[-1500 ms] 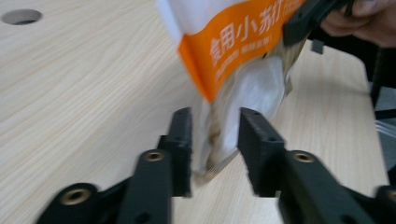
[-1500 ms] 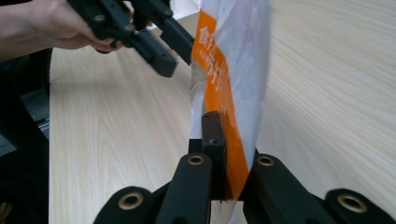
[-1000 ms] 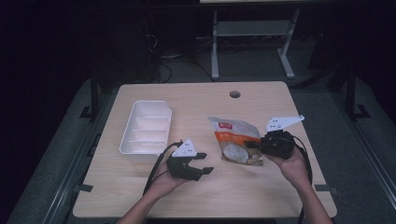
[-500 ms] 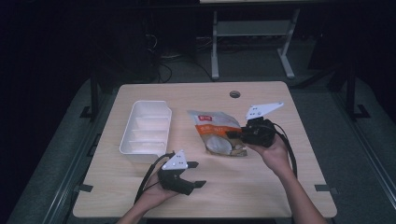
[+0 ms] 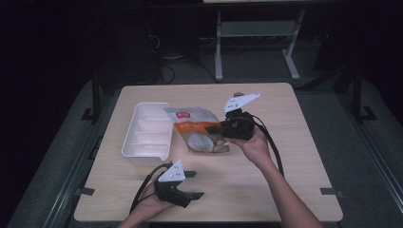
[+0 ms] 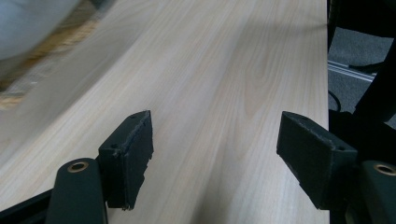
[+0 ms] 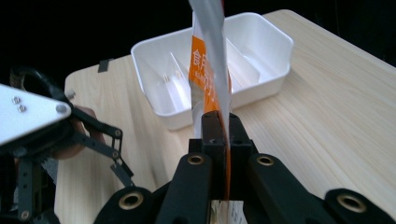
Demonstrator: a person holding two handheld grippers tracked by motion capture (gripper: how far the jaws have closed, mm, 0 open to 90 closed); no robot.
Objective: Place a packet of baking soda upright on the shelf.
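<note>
Pinching the bag point(image 5: 199, 133) by its edge, the right claw point(image 5: 215, 129) has both jaws pressed flat on the foil, as the right gripper view shows: the bag point(image 7: 210, 70) rises edge-on from between them.

- Bag: orange and silver, with a red label at its far corner. It sits to the left of the right claw in the high view, tilted, its far edge overlapping the near rim of the tray point(image 5: 147, 135). Whether its lower end touches the table point(image 5: 285, 161) cannot be told.
- Tray: white, with dividers across it, nothing seen inside. It lies just beyond the bag as seen from the right claw point(image 7: 219, 140), directly ahead of the jaws. The tray point(image 7: 261, 60) sits flat on the table point(image 7: 327, 116).
- Left claw point(image 5: 194, 184): jaws spread wide and holding nothing, low over the near edge of the table, well apart from the bag and just short of the tray's near end. In the left gripper view only bare wood point(image 6: 215, 93) lies between the pads of the left claw point(image 6: 215, 158); a blurred pale shape sits at the upper left corner.
- Between right claw and tray: only the bag itself stands in the line. The left claw point(image 7: 112, 154) lies off to one side of that line, near the tray's end.
- Beyond the table: a grey frame point(image 5: 256, 33) on a dark floor.
</note>
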